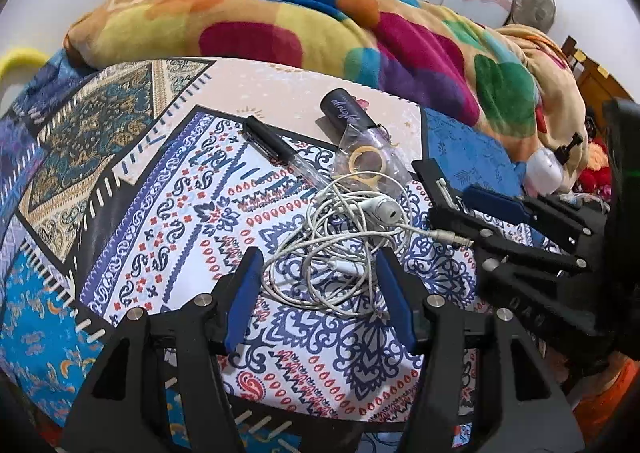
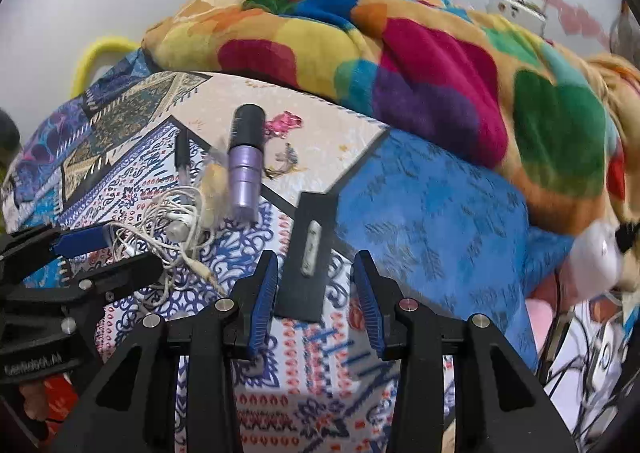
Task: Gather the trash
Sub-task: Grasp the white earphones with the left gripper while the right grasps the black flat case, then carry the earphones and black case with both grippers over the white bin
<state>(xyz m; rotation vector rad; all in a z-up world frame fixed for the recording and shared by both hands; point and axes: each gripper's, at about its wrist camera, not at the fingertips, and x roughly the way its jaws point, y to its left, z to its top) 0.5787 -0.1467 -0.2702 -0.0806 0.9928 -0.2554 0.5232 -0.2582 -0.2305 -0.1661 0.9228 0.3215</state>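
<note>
left gripper [image 1: 316,289] fingers wide, astride earphones [image 1: 340,249] on bed [image 1: 132,261] | right gripper [image 2: 316,305] wide over black card [image 2: 308,257] | cord light, floppy, tangles; pinch mid-bundle

A lived-in bedroom at home.
Ahead of the grippers, a patchwork-print bedsheet [image 1: 168,189] covers the mattress, with a rumpled multicoloured fleece blanket [image 1: 304,17] beyond.

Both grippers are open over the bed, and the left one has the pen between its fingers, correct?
Not the pen. The left wrist view shows the open left gripper straddling the tangled white earphones; the pen lies farther away. The right gripper is open too.
</note>
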